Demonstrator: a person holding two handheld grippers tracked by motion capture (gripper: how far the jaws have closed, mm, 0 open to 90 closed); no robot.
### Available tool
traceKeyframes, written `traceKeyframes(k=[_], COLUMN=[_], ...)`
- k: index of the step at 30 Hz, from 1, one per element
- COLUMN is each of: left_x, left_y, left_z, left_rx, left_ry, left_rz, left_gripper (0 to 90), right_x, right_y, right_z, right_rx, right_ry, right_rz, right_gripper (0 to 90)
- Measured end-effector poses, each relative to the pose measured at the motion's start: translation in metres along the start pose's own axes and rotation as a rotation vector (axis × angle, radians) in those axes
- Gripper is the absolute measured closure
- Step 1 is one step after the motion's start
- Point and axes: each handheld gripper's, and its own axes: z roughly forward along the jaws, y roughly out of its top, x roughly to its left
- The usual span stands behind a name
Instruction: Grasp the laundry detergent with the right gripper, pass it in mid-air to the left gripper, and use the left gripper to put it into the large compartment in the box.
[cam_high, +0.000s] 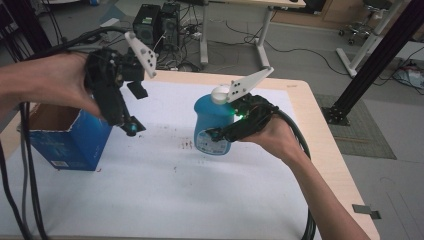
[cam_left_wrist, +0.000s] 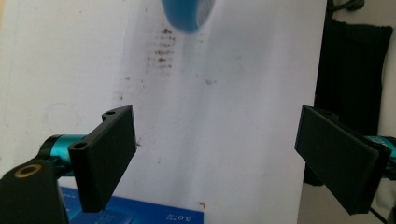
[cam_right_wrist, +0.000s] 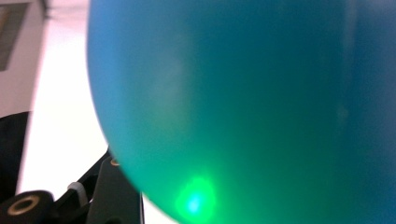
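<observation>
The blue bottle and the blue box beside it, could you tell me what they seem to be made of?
The rounded blue bottle with a white cap looks like smooth, slightly translucent plastic: a green light glows on it. The open blue box looks like printed cardboard, with a brown inside.

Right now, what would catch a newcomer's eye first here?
The blue bottle with its white cap, held by the right claw at the middle of the white-covered table. Next, the left claw, open and hovering above the table beside the open blue box at the left edge.
</observation>
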Motion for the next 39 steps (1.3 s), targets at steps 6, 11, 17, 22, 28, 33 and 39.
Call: traceKeyframes(k=[6, 11, 17, 22, 28, 33, 39], left_x=[0.002, 0.002, 0.003, 0.004, 0.004, 0.003, 0.004], left_y=[0.01, 0.019, 0.03, 0.039, 0.048, 0.054, 0.056], left_z=[0.001, 0.012, 0.026, 0.039, 0.049, 0.054, 0.055], left_rx=[-0.017, 0.011, 0.016, 0.018, 0.02, 0.033, 0.032], left_ry=[-0.014, -0.01, -0.022, -0.033, -0.034, -0.041, -0.03], left_rz=[-0.02, -0.032, -0.031, -0.025, -0.019, 0.002, 0.009], left_gripper=[12.7, 12.7, 12.7, 12.7, 12.7, 13.4, 17.1], right_x=[0.01, 0.013, 0.016, 0.016, 0.016, 0.016, 0.018], right_y=[0.021, 0.028, 0.031, 0.03, 0.027, 0.025, 0.024], right_z=[0.024, 0.039, 0.047, 0.048, 0.048, 0.047, 0.046], right_rx=[0.015, -0.003, -0.009, -0.007, -0.008, -0.02, -0.015], right_ry=[0.084, 0.126, 0.143, 0.139, 0.135, 0.129, 0.126], right_rz=[-0.058, -0.072, -0.081, -0.081, -0.084, -0.084, -0.088], right_gripper=[46.7, 46.7, 46.7, 46.6, 46.6, 46.6, 46.6])
